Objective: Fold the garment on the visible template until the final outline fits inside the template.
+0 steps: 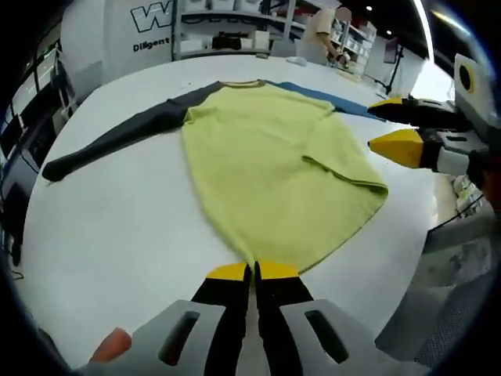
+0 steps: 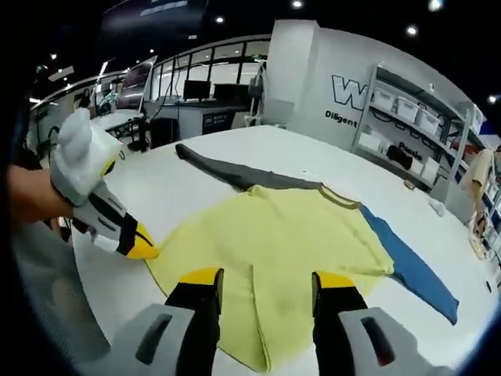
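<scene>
White desk (image 1: 117,227) carries a yellow shirt (image 1: 274,164); left gripper (image 1: 252,272) pinches its 6 o'clock hem, right gripper (image 2: 266,276) jaws released.

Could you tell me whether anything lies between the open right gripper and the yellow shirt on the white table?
Nothing visible does. The right gripper hangs open directly over the yellow long-sleeved shirt with one grey sleeve, only bare cloth showing between its jaws. The left gripper is shut on the shirt's hem, off to the side.

Yellow-green garment (image 1: 274,168) lying flat, one dark grey sleeve (image 1: 117,135) stretched out, over blue template (image 2: 411,266)
</scene>
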A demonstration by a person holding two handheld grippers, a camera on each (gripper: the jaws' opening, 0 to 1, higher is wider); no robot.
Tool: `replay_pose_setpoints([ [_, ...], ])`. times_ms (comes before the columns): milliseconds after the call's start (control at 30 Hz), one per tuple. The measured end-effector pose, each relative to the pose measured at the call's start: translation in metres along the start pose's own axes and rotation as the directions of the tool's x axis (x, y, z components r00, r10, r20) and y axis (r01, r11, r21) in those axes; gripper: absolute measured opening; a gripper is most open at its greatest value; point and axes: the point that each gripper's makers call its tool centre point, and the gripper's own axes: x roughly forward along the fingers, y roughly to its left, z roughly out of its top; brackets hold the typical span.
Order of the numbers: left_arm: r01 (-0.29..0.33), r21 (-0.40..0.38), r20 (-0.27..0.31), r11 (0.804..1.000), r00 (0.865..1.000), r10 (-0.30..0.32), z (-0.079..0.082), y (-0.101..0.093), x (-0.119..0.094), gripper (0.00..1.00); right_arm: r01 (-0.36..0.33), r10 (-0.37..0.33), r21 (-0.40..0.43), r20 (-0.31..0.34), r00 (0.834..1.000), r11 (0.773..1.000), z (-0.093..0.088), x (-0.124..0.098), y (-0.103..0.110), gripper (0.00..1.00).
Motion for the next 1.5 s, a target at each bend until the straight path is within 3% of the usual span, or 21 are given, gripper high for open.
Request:
replay_pose_setpoints([
  [33, 0.001, -0.001, -0.001, 1.0, 1.0, -0.001, 0.0, 0.0, 0.0, 0.0, -0.006, 0.006, -0.023, -0.02, 1.0, 1.0, -0.005, 0.013, 0.001, 0.43],
  [200, 0.002, -0.001, -0.002, 1.0, 1.0, -0.002, 0.0, 0.0, 0.0, 0.0, -0.029, 0.027, -0.03, -0.073, 0.997, 0.999, -0.017, 0.036, 0.003, 0.31],
  [433, 0.004, -0.002, -0.002, 1.0, 1.0, -0.004, 0.0, 0.0, 0.001, 0.0, -0.052, 0.05, -0.023, -0.084, 0.995, 0.998, -0.021, 0.049, 0.005, 0.18],
  [667, 0.007, -0.008, 0.001, 1.0, 1.0, -0.007, 0.0, 0.001, 0.001, 0.0, -0.073, 0.07, -0.023, -0.11, 0.992, 0.997, -0.027, 0.062, 0.01, 0.17],
  [1100, 0.011, -0.015, 0.003, 1.0, 1.0, -0.011, 0.0, 0.001, 0.001, 0.0, -0.064, 0.059, -0.044, -0.114, 0.992, 0.997, -0.037, 0.067, 0.008, 0.12],
  [1300, 0.01, -0.016, 0.004, 1.0, 1.0, -0.01, 0.0, 0.0, 0.001, 0.0, -0.048, 0.037, -0.104, -0.108, 0.993, 0.993, -0.038, 0.066, 0.005, 0.08],
  [1400, 0.009, -0.015, 0.004, 1.0, 1.0, -0.009, 0.0, 0.0, 0.001, 0.0, -0.033, 0.018, -0.137, -0.108, 0.994, 0.99, -0.039, 0.066, 0.004, 0.03],
  [1500, 0.007, -0.012, 0.008, 1.0, 1.0, -0.007, 0.001, 0.001, 0.001, 0.0, -0.032, 0.019, -0.114, -0.108, 0.994, 0.993, -0.038, 0.065, -0.001, 0.0],
])
